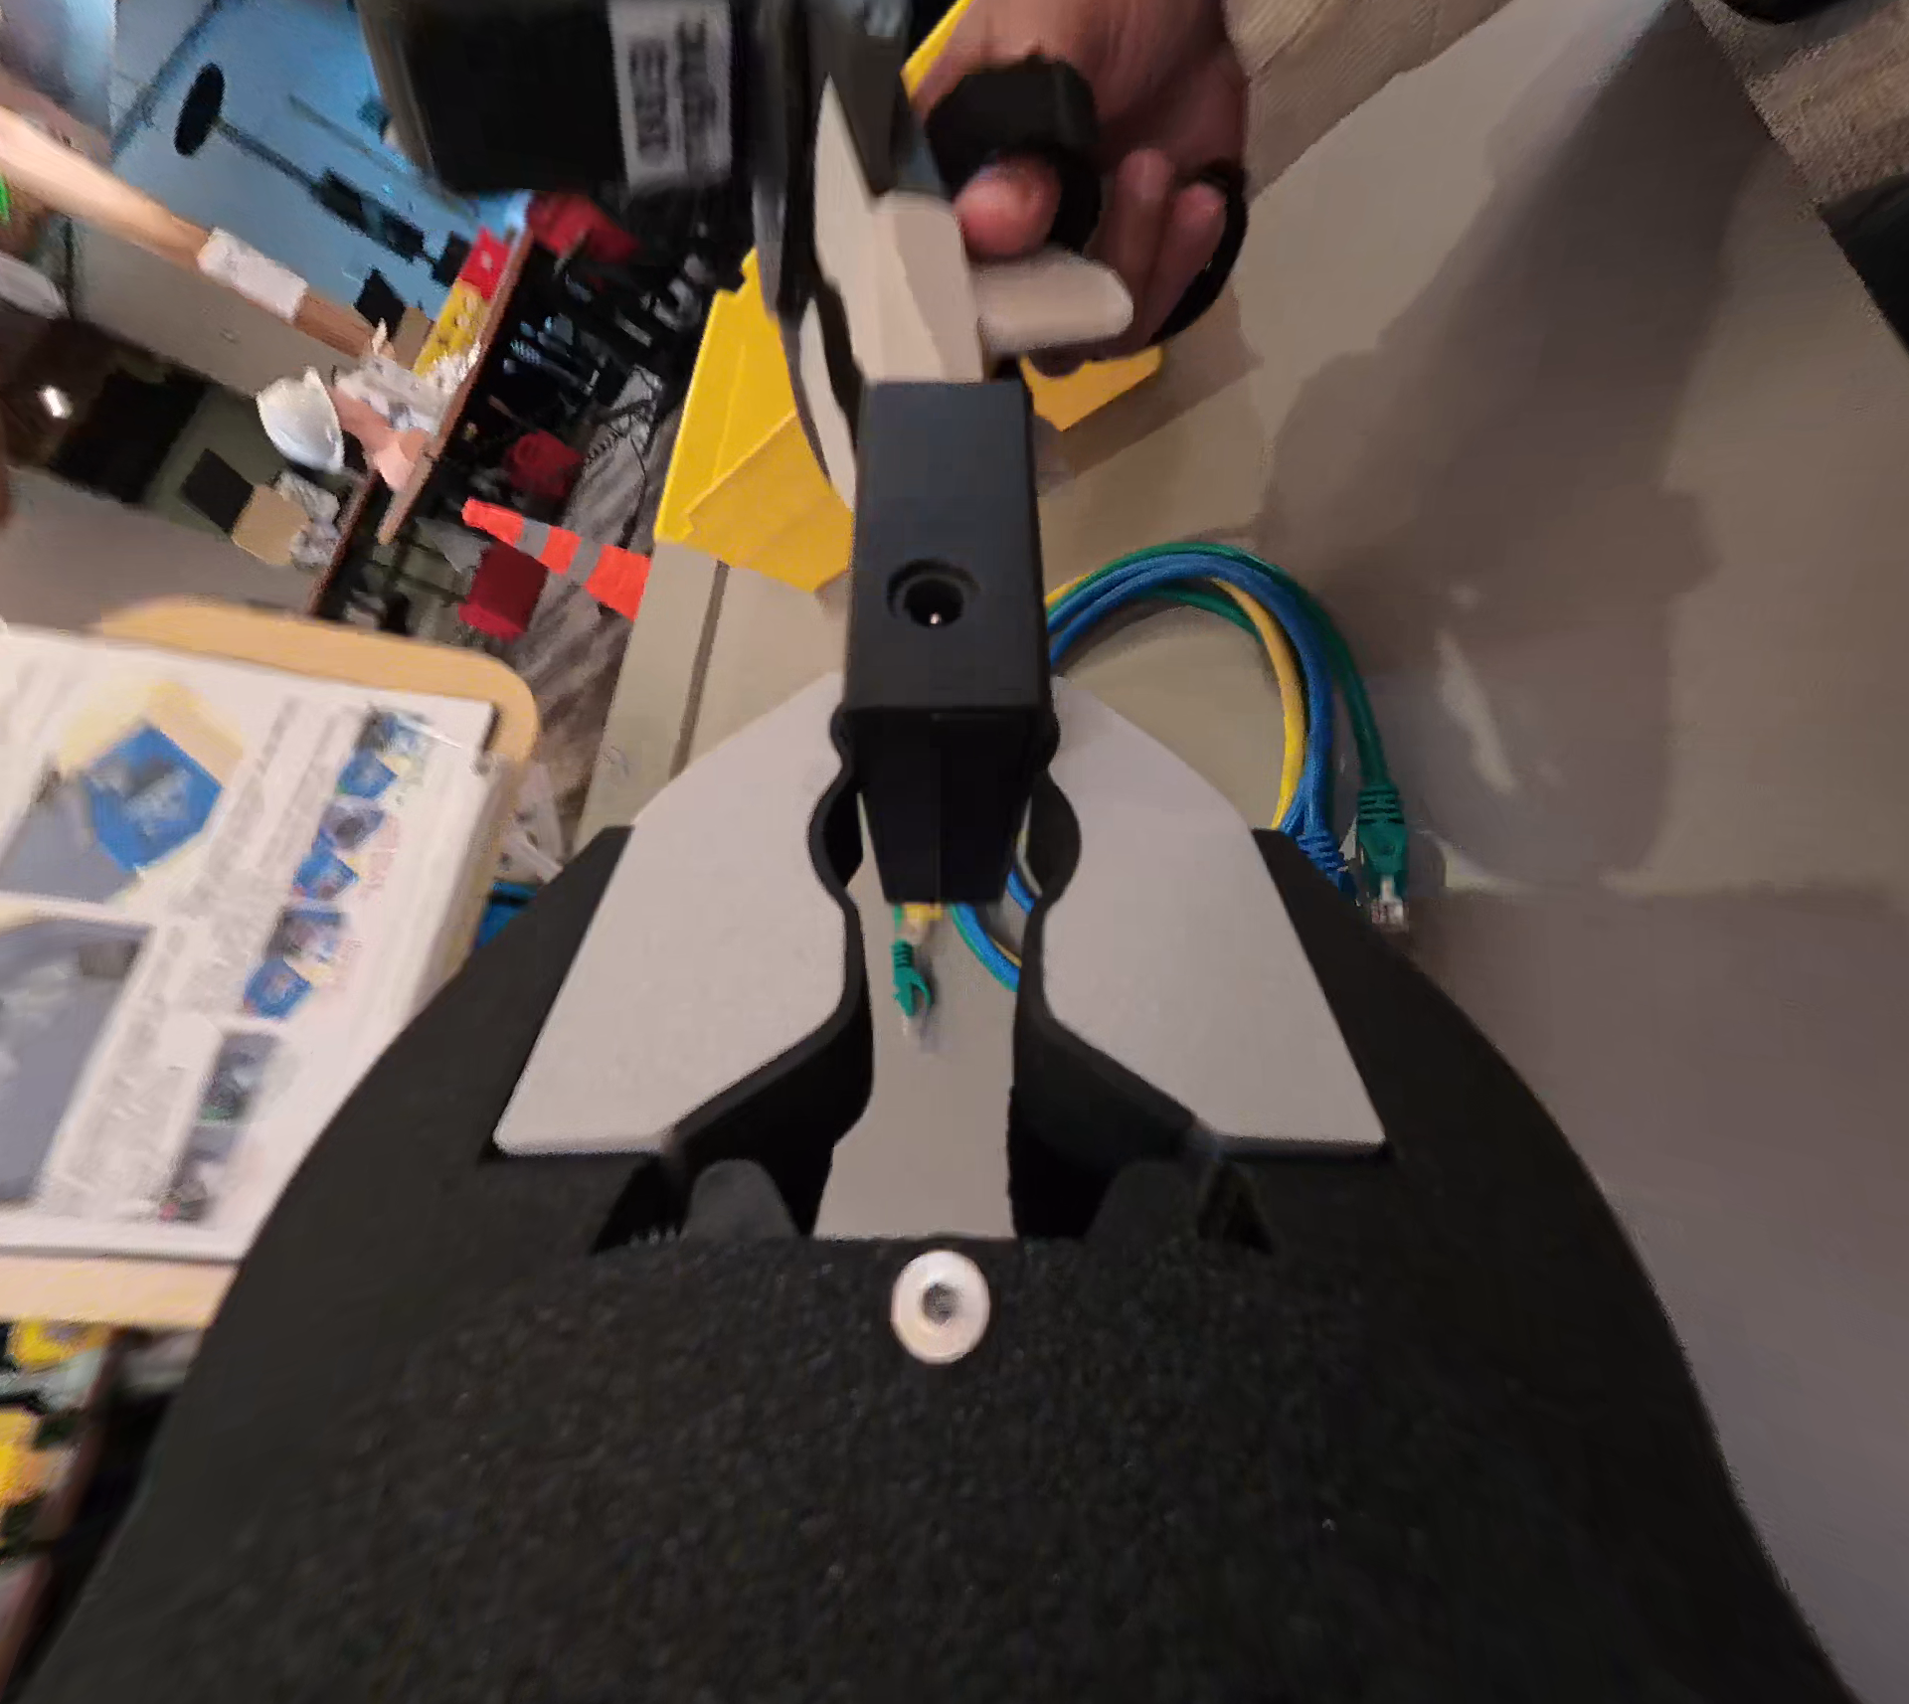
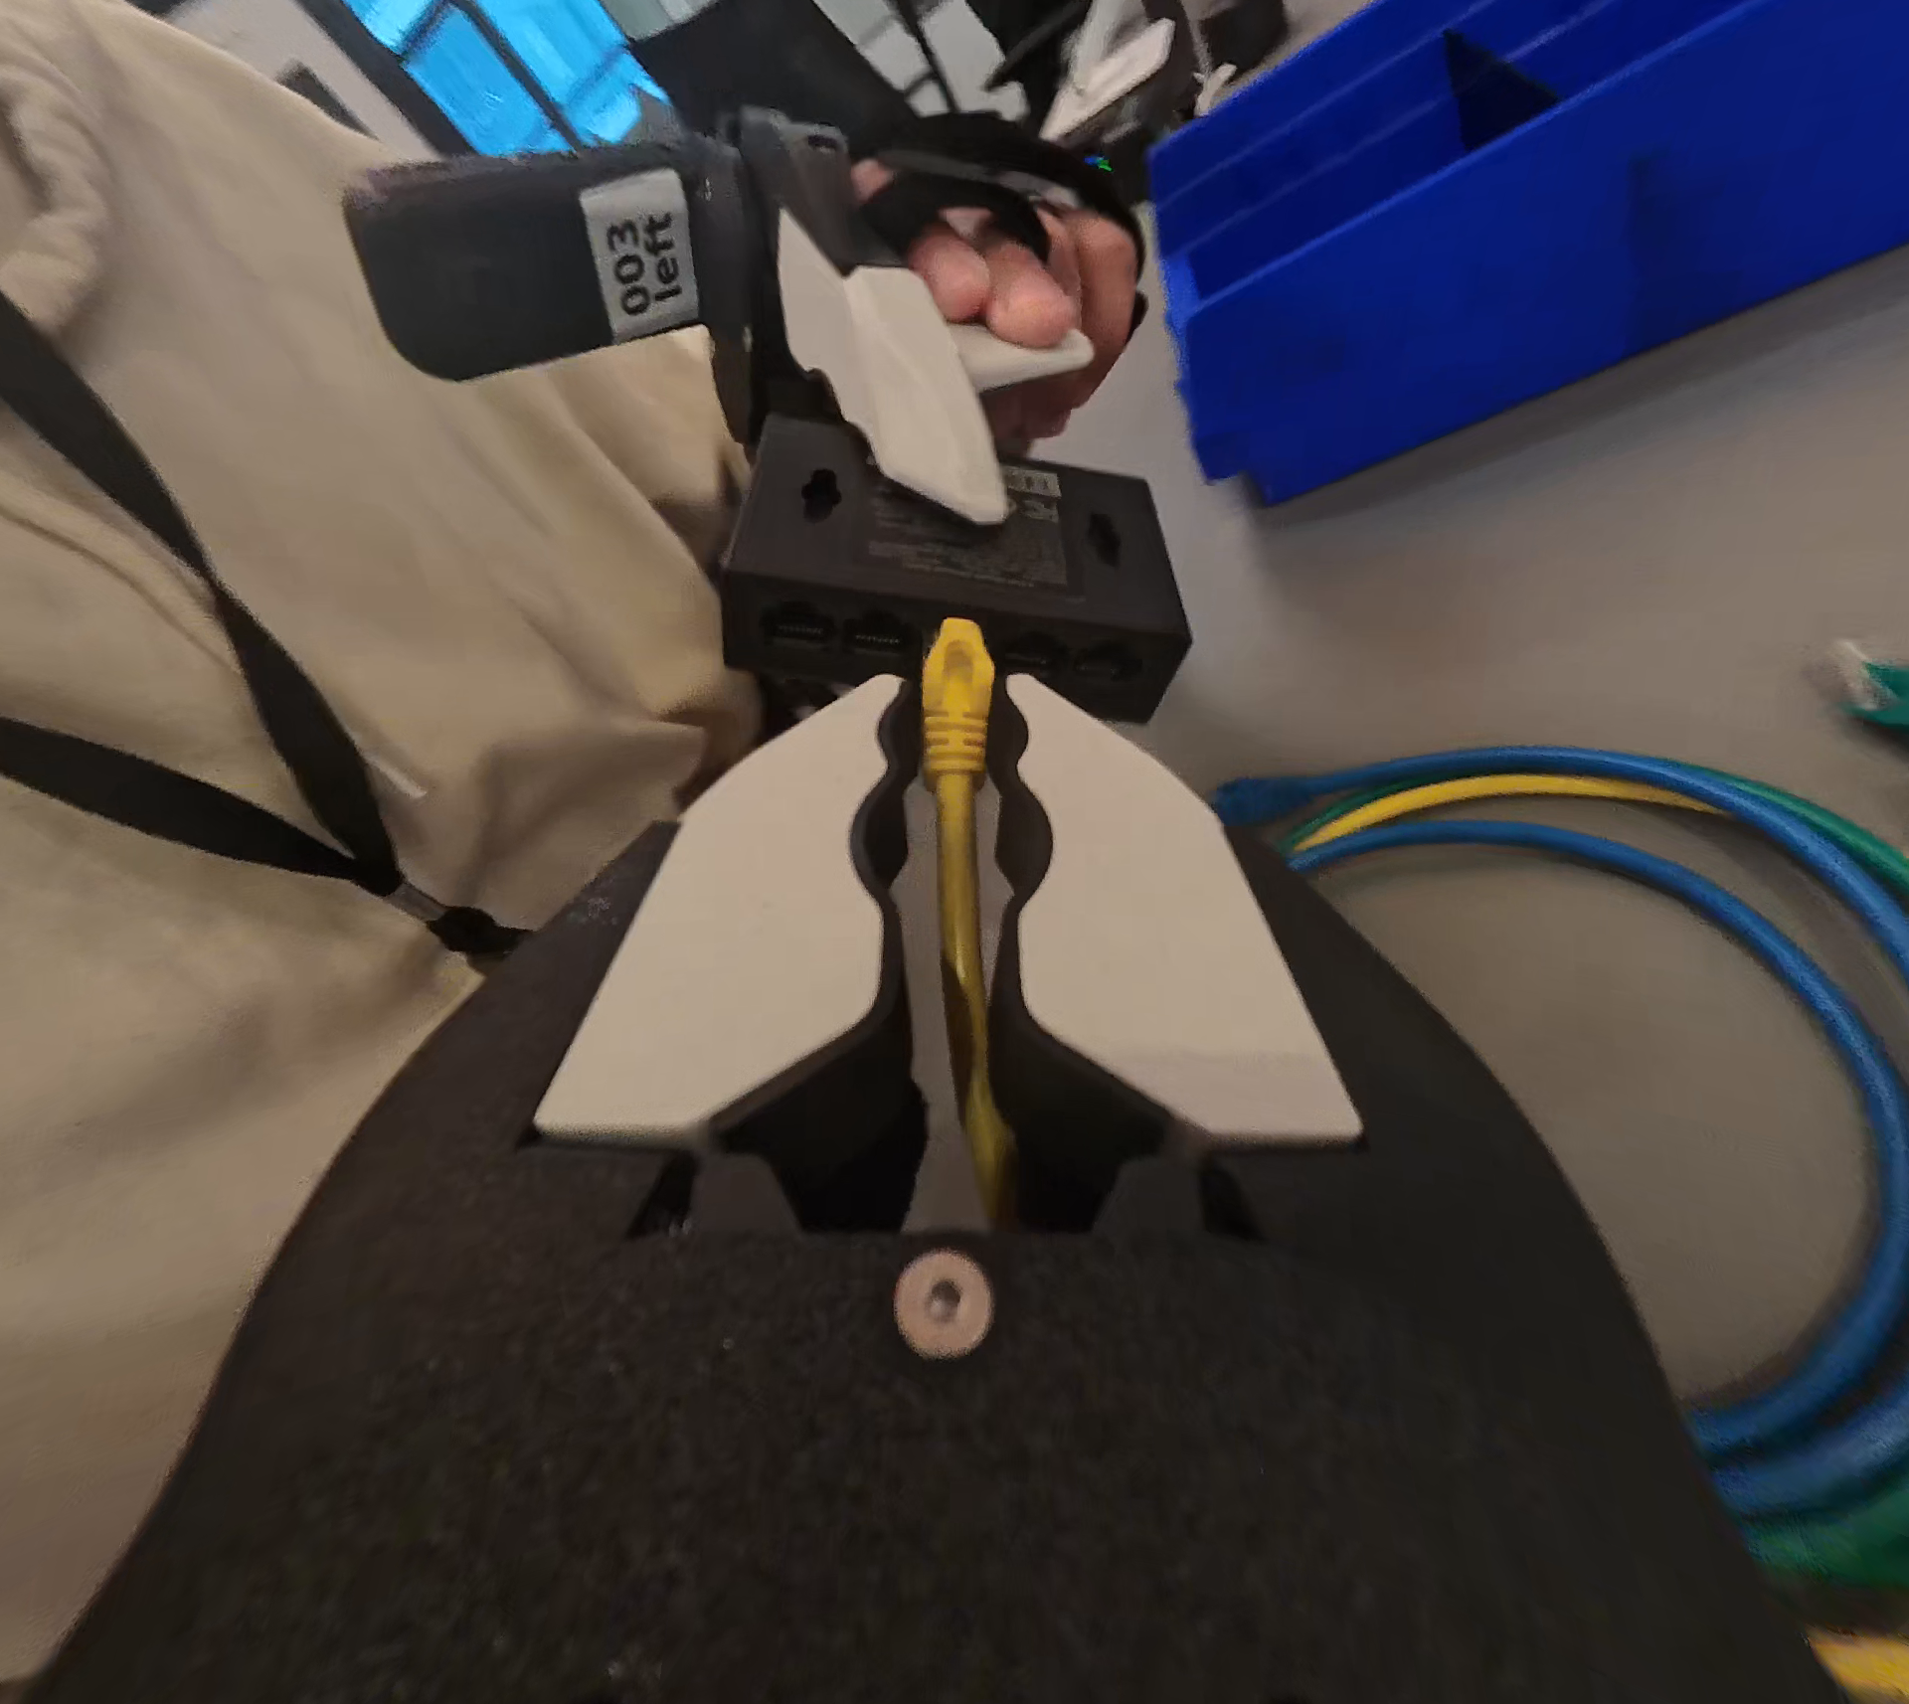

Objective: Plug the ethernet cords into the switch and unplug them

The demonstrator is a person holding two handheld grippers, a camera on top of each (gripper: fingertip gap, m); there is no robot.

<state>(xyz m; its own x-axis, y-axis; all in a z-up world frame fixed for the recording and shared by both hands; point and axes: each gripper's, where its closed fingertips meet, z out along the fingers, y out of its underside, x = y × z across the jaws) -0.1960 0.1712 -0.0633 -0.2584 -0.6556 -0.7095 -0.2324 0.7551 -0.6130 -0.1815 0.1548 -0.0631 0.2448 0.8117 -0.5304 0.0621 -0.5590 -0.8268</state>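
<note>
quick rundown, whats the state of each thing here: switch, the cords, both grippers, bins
switch: lifted off the table, clamped in the left gripper
yellow cord: plug at a middle port, right gripper jaws closed on it; full seating cannot be told
blue cord: loose, coiled on the table
green cord: unplugged, plug lying on the table
blue bin: open on top

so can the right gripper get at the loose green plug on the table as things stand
Probably not yet. The right gripper is shut on the yellow plug at the switch. The green plug lies bare on the table, off to its right, so it would have to let go first.
</note>
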